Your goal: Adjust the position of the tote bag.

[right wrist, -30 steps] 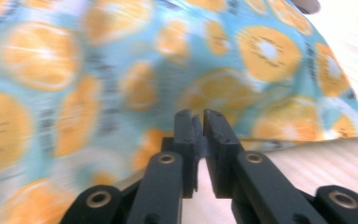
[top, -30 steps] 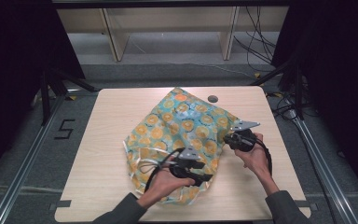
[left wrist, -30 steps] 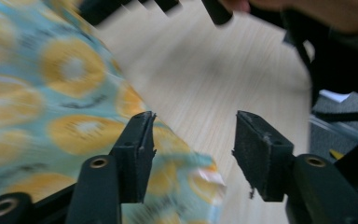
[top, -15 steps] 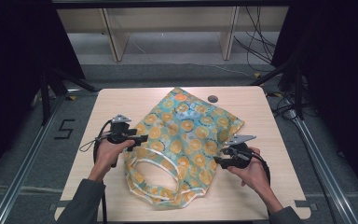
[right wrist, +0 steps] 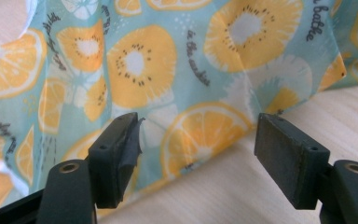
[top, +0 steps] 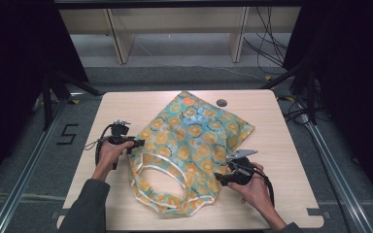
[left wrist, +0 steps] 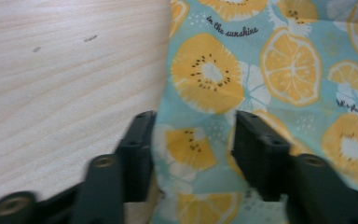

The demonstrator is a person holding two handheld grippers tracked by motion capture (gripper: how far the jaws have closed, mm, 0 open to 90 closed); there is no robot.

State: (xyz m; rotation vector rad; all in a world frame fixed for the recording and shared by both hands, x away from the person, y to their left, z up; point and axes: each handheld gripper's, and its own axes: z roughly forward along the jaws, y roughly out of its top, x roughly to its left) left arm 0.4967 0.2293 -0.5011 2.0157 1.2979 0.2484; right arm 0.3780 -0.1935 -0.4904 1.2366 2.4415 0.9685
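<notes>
Table (top: 281,145) bears flat tote bag (top: 194,141).

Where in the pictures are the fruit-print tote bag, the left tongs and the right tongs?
fruit-print tote bag (top: 194,131), high view, middle of the cloth.
left tongs (top: 139,143), high view, between the tips at the bag's edge.
right tongs (top: 218,177), high view, between the tips.

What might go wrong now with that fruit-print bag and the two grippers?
The left gripper, jaws just closing around the edge of the thin teal bag with orange fruit print, may pinch one layer only, or bunch it. The right gripper has just opened beside the bag's other edge, so that side could slide on the pale wooden table.
</notes>
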